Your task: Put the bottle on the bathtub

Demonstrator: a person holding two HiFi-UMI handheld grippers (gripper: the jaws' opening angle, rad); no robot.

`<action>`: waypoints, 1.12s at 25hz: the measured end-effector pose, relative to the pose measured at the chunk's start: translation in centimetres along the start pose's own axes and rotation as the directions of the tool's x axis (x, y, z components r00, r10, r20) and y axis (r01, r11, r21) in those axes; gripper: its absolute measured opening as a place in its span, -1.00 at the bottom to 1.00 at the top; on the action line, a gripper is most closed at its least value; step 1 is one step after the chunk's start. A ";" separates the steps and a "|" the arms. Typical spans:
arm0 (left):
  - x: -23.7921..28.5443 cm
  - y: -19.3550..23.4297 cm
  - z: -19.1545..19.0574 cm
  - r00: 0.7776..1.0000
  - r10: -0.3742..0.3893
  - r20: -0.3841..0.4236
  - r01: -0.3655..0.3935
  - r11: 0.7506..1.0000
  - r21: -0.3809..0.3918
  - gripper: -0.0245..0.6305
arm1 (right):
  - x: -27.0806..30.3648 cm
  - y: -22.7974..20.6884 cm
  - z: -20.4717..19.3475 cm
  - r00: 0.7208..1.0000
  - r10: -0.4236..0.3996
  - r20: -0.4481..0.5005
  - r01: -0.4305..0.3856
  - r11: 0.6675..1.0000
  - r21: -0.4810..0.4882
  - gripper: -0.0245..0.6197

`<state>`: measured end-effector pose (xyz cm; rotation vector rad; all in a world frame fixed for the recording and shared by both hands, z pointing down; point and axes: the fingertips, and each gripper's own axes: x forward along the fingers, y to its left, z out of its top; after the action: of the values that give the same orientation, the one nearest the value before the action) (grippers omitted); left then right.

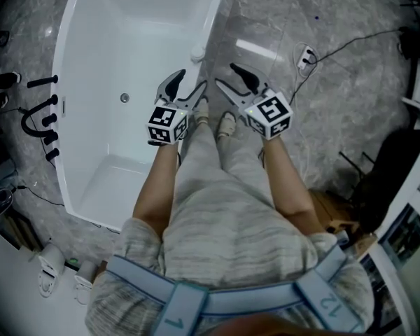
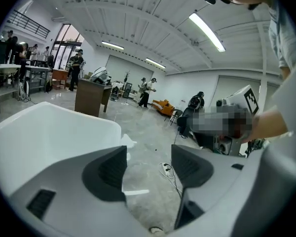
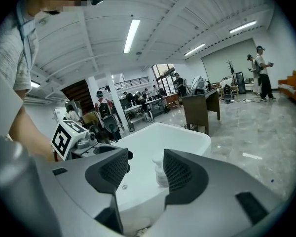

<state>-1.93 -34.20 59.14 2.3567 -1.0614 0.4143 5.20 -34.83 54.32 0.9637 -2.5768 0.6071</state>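
A small white pump bottle [image 1: 197, 52] stands upright on the right rim of the white bathtub [image 1: 77, 82]. Both grippers hang over the floor just short of it. My left gripper [image 1: 190, 82] is open and empty, with the bottle's top [image 2: 128, 141] peeking past its left jaw. My right gripper [image 1: 227, 75] is open too. In the right gripper view the bottle [image 3: 160, 173] shows in the gap between the jaws but farther off, on the bathtub [image 3: 187, 135] rim. Neither gripper touches the bottle.
Black tap fittings [image 1: 45, 110] stand at the tub's left side and a drain [image 1: 124, 98] sits in its floor. A power strip [image 1: 305, 56] with a cable lies on the grey marble floor to the right. The person's shoes [image 1: 226, 123] are below the grippers.
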 end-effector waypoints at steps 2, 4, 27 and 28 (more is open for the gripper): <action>-0.3 -1.0 1.0 1.000 -0.024 0.011 0.024 1.000 0.010 -0.06 | -0.2 0.5 0.8 1.000 0.008 -0.001 -0.008 1.000 -0.005 -0.23; -0.5 -1.9 2.1 0.999 -0.047 0.025 0.047 0.999 0.019 -0.06 | -0.5 0.8 1.5 1.000 0.011 0.001 -0.011 1.000 -0.005 -0.23; -5.7 -9.3 11.1 0.981 -0.158 0.115 0.137 0.975 0.176 -0.91 | -7.0 6.5 9.6 0.990 0.124 0.062 -0.110 0.975 -0.193 -0.91; -5.8 -9.6 11.5 0.980 -0.161 0.120 0.138 0.974 0.177 -0.91 | -7.1 6.7 9.5 0.991 0.125 0.055 -0.112 0.974 -0.197 -0.91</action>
<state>2.33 -31.92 43.89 2.6258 -0.9303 0.3039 4.40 -31.11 41.23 0.7839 -2.7072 0.3500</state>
